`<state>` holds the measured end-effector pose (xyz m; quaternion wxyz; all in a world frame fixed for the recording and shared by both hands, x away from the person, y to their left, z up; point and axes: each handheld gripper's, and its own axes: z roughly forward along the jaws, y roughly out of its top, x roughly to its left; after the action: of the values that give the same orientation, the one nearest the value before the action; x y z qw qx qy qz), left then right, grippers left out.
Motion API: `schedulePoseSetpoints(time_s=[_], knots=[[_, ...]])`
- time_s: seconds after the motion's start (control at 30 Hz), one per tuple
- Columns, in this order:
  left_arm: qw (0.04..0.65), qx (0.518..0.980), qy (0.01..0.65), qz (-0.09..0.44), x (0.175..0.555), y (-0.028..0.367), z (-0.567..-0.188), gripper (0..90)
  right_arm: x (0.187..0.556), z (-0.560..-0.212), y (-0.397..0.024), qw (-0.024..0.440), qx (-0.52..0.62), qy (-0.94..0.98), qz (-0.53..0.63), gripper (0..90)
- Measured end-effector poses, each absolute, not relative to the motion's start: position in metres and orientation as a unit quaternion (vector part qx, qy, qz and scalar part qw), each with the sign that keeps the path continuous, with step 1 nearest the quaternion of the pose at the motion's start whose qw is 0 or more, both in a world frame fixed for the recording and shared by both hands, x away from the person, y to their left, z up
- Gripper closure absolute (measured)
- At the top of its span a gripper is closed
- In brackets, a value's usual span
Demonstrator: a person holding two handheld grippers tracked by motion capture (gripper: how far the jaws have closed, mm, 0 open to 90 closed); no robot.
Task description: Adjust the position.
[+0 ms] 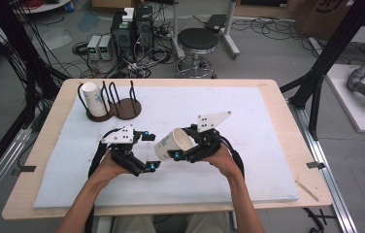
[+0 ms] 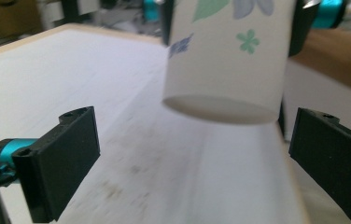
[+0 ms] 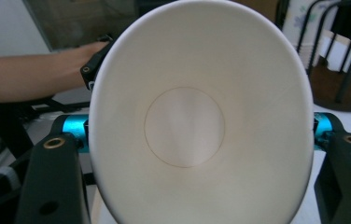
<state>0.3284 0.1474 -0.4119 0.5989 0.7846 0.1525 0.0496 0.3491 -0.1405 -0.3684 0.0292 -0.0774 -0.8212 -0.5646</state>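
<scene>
Clamped across a paper cup (image 3: 201, 121) in the right gripper (image 1: 186, 142), tipped on its side above the white mat (image 1: 248, 160), mouth toward that gripper's camera. Spread wide and empty on the left gripper (image 1: 141, 151), just beside the cup's base. Cup print cut off at the top in the left gripper view. Second cup (image 1: 93, 99) on a wire rack (image 1: 122, 108) at the far left, partly behind wires.

On the white surface (image 1: 248, 111), the right gripper (image 1: 186, 145) clamps a paper cup (image 1: 172, 144) tipped on its side. The left gripper (image 1: 147, 151), jaws spread, sits just left of that cup. Farther left and behind stands a wire-looped holder (image 1: 115, 104) with another cup (image 1: 94, 98).
</scene>
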Motion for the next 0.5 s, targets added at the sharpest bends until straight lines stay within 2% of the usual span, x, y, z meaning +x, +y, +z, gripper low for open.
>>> schedulePoseSetpoints(time_s=[0.23, 0.5], knots=[[0.557, 0.782, 0.246, 0.129, 0.32, 0.178, -0.423, 2.7, 0.356, -0.366, -0.148, -0.01, -0.142, -0.841, -0.521, 31.1], [0.529, 0.753, 0.345, 0.184, 0.311, 0.21, -0.442, 2.7, 0.364, -0.353, -0.148, -0.033, -0.18, -0.872, -0.455, 31.0]])
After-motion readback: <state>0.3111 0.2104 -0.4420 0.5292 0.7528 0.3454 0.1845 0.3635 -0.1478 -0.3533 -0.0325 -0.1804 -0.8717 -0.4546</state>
